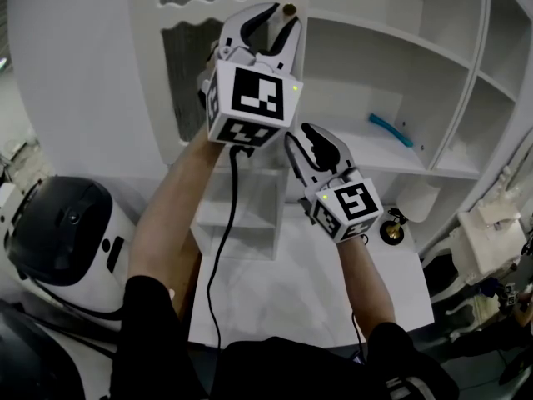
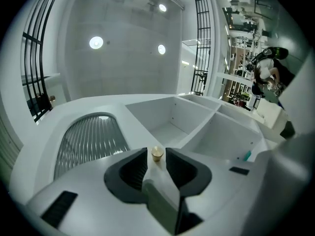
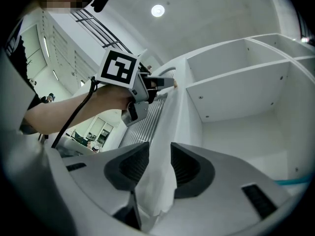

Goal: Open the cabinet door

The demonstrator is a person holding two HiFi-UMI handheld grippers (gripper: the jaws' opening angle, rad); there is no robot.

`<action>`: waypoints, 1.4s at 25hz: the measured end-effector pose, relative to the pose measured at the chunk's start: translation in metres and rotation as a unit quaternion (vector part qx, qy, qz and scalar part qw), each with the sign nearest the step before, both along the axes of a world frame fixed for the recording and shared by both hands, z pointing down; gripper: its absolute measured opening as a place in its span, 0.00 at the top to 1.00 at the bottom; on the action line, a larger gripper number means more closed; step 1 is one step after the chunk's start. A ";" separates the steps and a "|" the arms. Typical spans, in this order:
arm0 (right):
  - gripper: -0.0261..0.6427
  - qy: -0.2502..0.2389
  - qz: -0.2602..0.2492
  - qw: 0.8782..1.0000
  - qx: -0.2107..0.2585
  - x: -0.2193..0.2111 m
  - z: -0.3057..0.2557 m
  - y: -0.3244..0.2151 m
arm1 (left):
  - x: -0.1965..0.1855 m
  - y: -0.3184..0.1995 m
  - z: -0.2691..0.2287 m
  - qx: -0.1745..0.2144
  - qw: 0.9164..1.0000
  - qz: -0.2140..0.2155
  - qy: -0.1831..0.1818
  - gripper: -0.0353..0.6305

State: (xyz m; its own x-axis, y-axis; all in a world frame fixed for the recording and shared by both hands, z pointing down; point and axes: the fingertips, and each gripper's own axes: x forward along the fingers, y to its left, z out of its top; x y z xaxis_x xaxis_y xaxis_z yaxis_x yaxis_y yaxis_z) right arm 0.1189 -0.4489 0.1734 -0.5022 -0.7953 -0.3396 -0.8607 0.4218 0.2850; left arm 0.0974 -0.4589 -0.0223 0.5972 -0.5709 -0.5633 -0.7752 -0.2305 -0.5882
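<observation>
The white cabinet door [image 1: 187, 65] has a ribbed glass panel [image 2: 88, 141] and a small brass knob [image 1: 289, 9] near its free edge. My left gripper [image 1: 271, 19] is raised at the knob. Its jaws stand open with the knob [image 2: 157, 153] between them, a thin gap on each side. My right gripper [image 1: 301, 140] is lower on the same door edge [image 3: 172, 117], open, with the white edge running between its jaws. The right gripper view also shows the left gripper [image 3: 165, 82] further up the door. To the right of the door the white shelf compartments [image 1: 375, 65] show.
A turquoise object [image 1: 390, 128] lies on a middle shelf. A small brass object [image 1: 392, 228] and a white cylinder [image 1: 416, 198] stand on the white counter at the right. A low white shelf unit [image 1: 241, 215] is under my arms. A black-and-white round machine [image 1: 67, 240] sits at the left.
</observation>
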 end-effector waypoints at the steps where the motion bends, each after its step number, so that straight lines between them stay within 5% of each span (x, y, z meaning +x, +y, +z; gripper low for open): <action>1: 0.76 0.001 0.000 1.000 -0.001 0.000 0.000 -0.001 | 0.002 -0.004 -0.002 -0.005 1.000 -0.001 -0.001 0.78; 24: 0.76 0.013 -0.001 1.000 -0.016 0.005 -0.001 -0.017 | 0.008 -0.014 -0.005 -0.013 1.000 -0.021 -0.016 0.83; 29: 0.76 0.063 0.020 0.998 0.001 -0.001 0.000 -0.017 | 0.006 -0.005 -0.005 -0.019 1.000 -0.004 -0.009 0.83; 35: 0.75 0.020 -0.036 0.999 -0.013 -0.001 0.002 -0.014 | 0.003 0.005 -0.005 -0.028 1.000 0.006 0.003 0.83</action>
State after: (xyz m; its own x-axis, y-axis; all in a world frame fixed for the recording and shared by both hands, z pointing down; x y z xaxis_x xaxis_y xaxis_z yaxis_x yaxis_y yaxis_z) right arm 0.1175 -0.4628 0.1754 -0.5708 -0.7650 -0.2983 -0.8164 0.4897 0.3060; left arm 0.1001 -0.4536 -0.0270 0.6010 -0.5943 -0.5344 -0.7755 -0.2720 -0.5697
